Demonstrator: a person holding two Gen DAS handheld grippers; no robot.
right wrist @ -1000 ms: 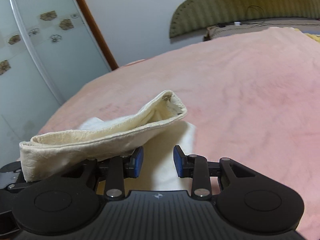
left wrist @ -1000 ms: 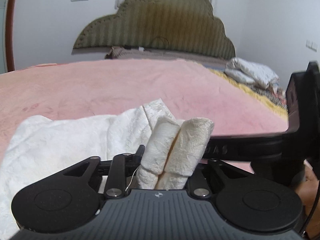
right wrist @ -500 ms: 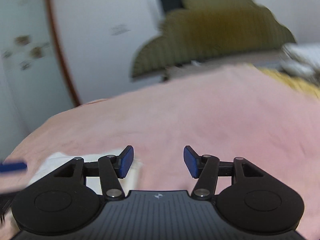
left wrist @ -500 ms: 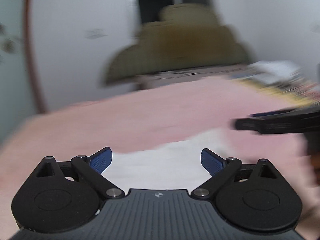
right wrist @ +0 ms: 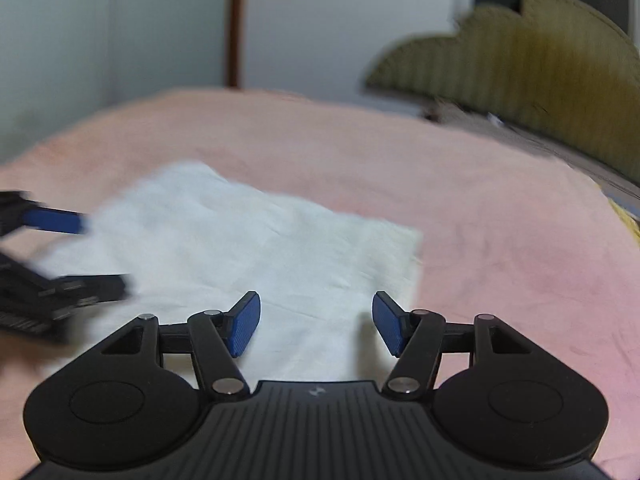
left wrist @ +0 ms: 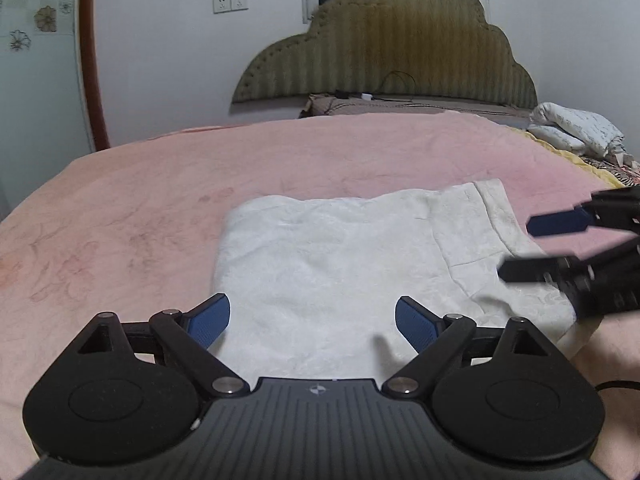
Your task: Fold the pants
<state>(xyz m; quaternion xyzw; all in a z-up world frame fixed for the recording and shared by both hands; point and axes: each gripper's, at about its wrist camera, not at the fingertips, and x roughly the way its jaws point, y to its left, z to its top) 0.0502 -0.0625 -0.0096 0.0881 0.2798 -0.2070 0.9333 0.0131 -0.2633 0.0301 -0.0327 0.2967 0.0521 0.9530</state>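
Your white pants (left wrist: 340, 256) lie folded in a flat, almost square pile on the pink blanket (left wrist: 140, 200) of the bed. Nothing is holding them.

Your left gripper (left wrist: 312, 322) sits low at the near edge of the pants. Its two blue fingers (left wrist: 208, 320) are spread wide apart, and the white cloth shows in the gap between them. The left finger is right by the left edge of the pile. You hold nothing with it.

Your right gripper (right wrist: 316, 326) is at the near edge of the pants too, closer to the right side of the pile. Its blue fingers (right wrist: 242, 328) are apart as well, with cloth showing between them. It holds nothing. The right corner of the pants (right wrist: 412, 240) is just ahead of it and a bit to the right.

In the left view, your right gripper (left wrist: 536, 246) comes in from the right side, over the waistband part of the pants, and it looks blurry. In the right view, your left gripper (right wrist: 96, 252) comes in from the left side over the cloth, blurry too.

Far behind the pants stands a green headboard (left wrist: 400, 48) against the white wall. Some folded white bedding (left wrist: 576, 132) sits at the far right of the bed.
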